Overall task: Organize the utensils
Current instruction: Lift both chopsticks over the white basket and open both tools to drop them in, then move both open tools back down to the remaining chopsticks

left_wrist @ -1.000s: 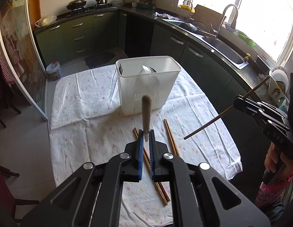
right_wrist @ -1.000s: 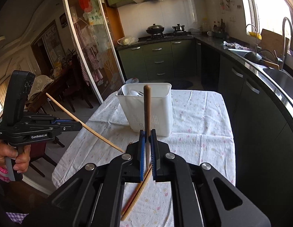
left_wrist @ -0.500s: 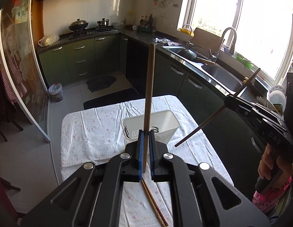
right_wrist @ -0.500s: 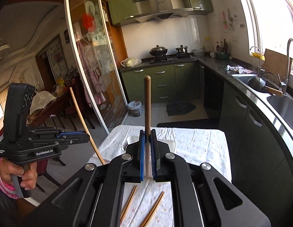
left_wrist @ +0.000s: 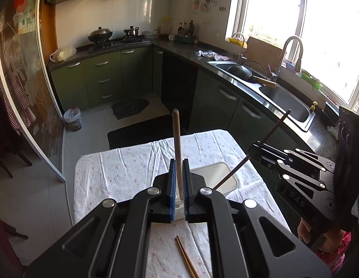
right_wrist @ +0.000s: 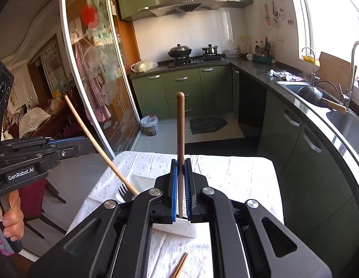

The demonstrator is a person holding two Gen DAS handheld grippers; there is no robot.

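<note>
My left gripper is shut on a pale wooden chopstick that stands upright between its blue pads. My right gripper is shut on a darker brown chopstick, also upright. Both are held above the white utensil basket, whose rim shows just past the jaws; in the right wrist view the basket lies mostly under the gripper. Each gripper shows in the other's view: the right, the left. A fork sticks out of the basket. More chopsticks lie on the tablecloth.
The table has a white flowered cloth. Green kitchen cabinets, a counter with a sink and a tap stand behind and to the right. A glass sliding door is on the left. A dark mat lies on the floor.
Both grippers have risen and tilted up with their chopsticks, so the basket has dropped low in both views. The chopstick tips now point down toward the basket.
</note>
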